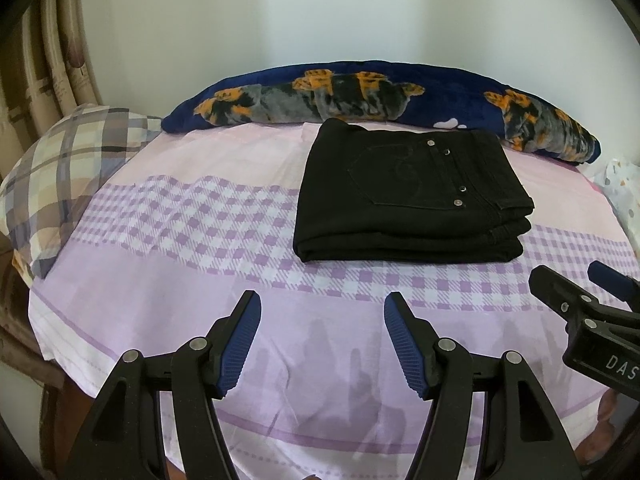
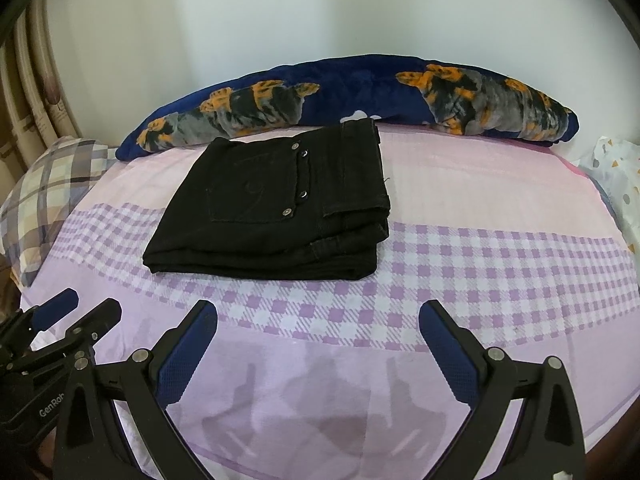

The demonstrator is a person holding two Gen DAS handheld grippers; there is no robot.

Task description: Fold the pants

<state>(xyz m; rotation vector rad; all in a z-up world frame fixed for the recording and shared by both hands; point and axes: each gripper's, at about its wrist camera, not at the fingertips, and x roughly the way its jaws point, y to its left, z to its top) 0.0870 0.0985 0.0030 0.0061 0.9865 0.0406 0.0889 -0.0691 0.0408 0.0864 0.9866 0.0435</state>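
Observation:
Black pants (image 1: 404, 196) lie folded into a thick rectangular stack on the bed, back pocket with metal studs facing up; the right wrist view shows the same pants (image 2: 272, 216) left of centre. My left gripper (image 1: 322, 302) hovers open over the sheet, short of the stack, with nothing between its blue pads. My right gripper (image 2: 318, 310) is likewise open and empty, nearer than the pants and slightly to their right. Each gripper shows in the other's view: the right gripper (image 1: 576, 274) at the right edge, the left gripper (image 2: 90, 300) at the lower left.
The bed sheet (image 1: 168, 288) is pink and lilac with checked bands. A dark blue blanket (image 1: 360, 92) with orange and grey print lies rolled along the far edge by the white wall. A plaid pillow (image 1: 60, 168) sits at the left, curtains behind it.

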